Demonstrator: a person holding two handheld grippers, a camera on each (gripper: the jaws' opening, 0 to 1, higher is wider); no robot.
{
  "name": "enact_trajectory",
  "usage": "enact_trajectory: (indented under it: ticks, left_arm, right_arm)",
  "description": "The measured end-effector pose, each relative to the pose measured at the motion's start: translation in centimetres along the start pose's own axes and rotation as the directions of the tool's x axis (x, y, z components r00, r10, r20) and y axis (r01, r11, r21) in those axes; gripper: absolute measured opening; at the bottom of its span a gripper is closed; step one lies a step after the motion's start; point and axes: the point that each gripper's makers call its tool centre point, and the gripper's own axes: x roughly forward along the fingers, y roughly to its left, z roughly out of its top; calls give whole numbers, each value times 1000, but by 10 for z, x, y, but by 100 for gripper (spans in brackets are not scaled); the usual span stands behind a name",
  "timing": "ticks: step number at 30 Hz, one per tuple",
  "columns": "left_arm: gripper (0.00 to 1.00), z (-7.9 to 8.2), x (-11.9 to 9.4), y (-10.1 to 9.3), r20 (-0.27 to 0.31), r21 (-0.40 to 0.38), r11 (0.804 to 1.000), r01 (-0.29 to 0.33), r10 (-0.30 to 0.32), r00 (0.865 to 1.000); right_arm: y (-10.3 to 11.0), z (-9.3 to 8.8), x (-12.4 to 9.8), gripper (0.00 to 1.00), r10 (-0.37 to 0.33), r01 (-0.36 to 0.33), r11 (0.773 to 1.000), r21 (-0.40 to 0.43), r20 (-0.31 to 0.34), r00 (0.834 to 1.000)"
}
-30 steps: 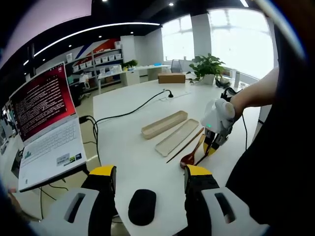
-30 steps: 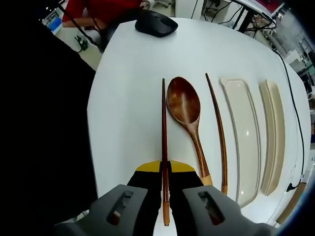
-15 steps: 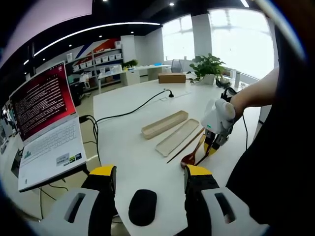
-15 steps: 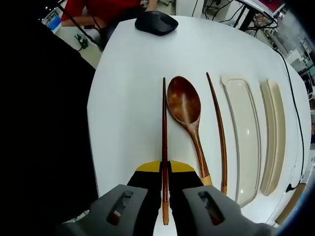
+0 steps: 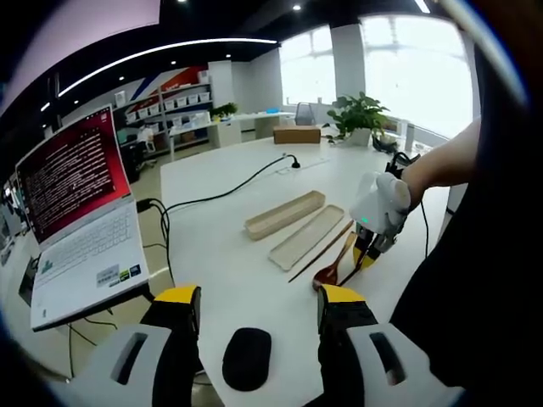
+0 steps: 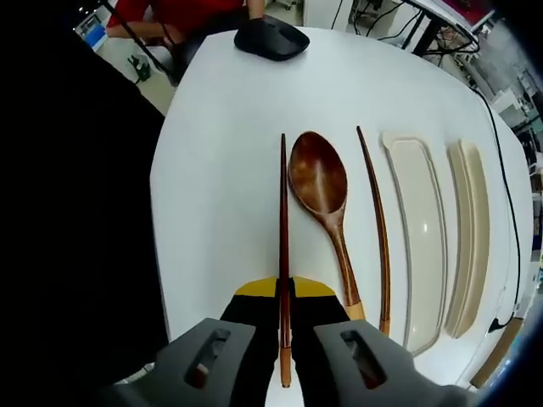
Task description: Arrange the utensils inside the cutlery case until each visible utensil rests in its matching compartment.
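In the right gripper view my right gripper [image 6: 284, 318] is shut on the near end of a dark wooden chopstick [image 6: 282, 229] that points straight ahead over the white table. A brown wooden spoon [image 6: 322, 195] lies just right of it, then a second chopstick [image 6: 375, 229]. Further right lie the two beige halves of the cutlery case, the flat one [image 6: 422, 229] and the deeper one [image 6: 475, 237]. In the left gripper view my left gripper [image 5: 259, 309] stands open above the table's near edge, and the right gripper [image 5: 371, 246] shows by the spoon [image 5: 329, 270] and the case [image 5: 284, 214].
A black mouse [image 5: 247, 358] lies between my left jaws' line of sight, near the table edge. An open laptop [image 5: 72, 216] stands on the left. A black cable [image 5: 229, 191] runs across the table's far part. A potted plant [image 5: 356, 114] and a cardboard box [image 5: 295, 134] stand at the back.
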Motion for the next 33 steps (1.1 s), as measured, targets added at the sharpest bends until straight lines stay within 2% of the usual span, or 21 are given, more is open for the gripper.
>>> enact_trajectory:
  ticks: [15,23,33]
  left_arm:
    - [57,1,-8,8,3,6,1000,-16,16,1000]
    - [57,1,-11,11,3,11,1000,-23,23,1000]
    - [57,1,-11,10,7,11,1000,-24,24,1000]
  right_arm:
    - [1,0,0,0,4,-4,1000,3,27,1000]
    - [0,0,0,0,-4,1,998,58,57,998]
    - [3,-2,-3,0,-7,4,999,37,70,998]
